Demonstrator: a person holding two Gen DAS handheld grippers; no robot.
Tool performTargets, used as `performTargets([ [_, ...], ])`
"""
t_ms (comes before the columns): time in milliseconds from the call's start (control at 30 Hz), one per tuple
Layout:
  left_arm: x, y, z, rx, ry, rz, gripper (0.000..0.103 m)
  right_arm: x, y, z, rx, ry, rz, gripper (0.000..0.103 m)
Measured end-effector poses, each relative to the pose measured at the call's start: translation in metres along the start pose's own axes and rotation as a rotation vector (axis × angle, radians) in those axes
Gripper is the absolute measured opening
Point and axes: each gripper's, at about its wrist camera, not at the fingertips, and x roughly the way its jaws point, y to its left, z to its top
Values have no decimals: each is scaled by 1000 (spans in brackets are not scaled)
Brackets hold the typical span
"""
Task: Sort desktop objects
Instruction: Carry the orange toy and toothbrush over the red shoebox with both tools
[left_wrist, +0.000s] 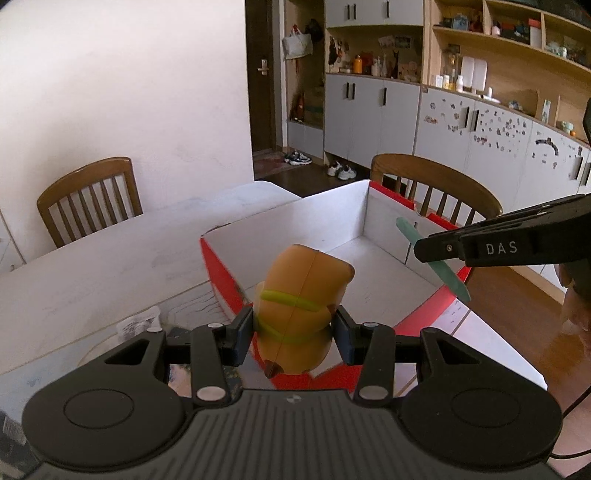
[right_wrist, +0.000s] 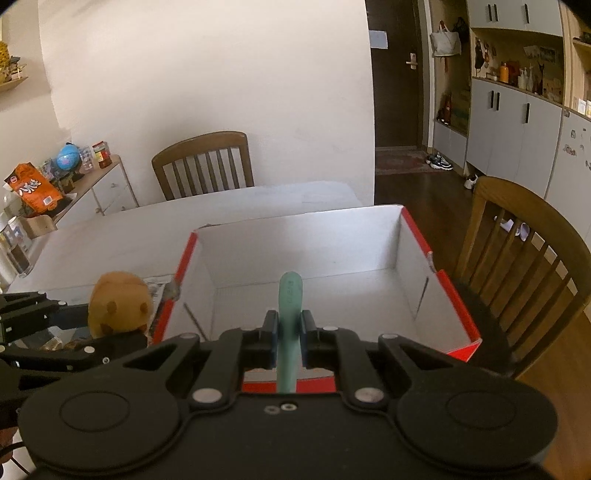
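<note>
the left gripper (left_wrist: 293, 328) pinches an orange hot-dog toy (left_wrist: 301, 299) just over the near rim of the red-and-white box (right_wrist: 417, 236); the right gripper (right_wrist: 289, 332) clamps a teal stick (right_wrist: 290, 314) above the same rim. best carry both well inside the box before letting go.

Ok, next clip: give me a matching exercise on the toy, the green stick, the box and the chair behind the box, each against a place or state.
Things:
1. orange toy
2. green stick
3. red box
4. chair

States:
A. open, nothing inside
B. clamped in the left gripper
C. on the floor beyond the box
D. clamped in the right gripper

Pairs: 1-B, 2-D, 3-A, 4-C
</note>
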Motion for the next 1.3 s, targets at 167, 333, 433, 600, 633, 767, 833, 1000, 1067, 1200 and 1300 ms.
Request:
performTargets([
  [167,20,-9,15,8,38,-6,44,11,-13,8,-4,18,5,11],
  [333,38,-13,29,-12,69,3,44,23,-25,16,-7,25,8,11],
  [433,51,-15,36,-2,92,-5,44,31,-32,20,-10,31,7,10],
  [600,74,-16,46,23,136,-21,44,48,-40,21,-16,64,7,9],
  [633,80,-15,47,28,151,-27,44,52,-41,21,-19,70,6,9],
  [767,103,-13,51,29,206,-42,44,68,-50,22,-14,111,0,5],
  [833,113,-15,52,41,232,-49,44,73,-52,21,-24,125,-4,0],
  [1000,137,-21,53,85,299,-66,44,89,-56,22,-45,176,-15,1],
  [1067,146,-24,52,105,329,-70,44,93,-58,21,-42,188,-6,1],
  [1200,165,-24,54,115,391,-84,44,97,-61,19,-39,204,-2,1],
  [1300,176,-21,55,112,426,-91,44,100,-63,18,-33,220,1,3],
])
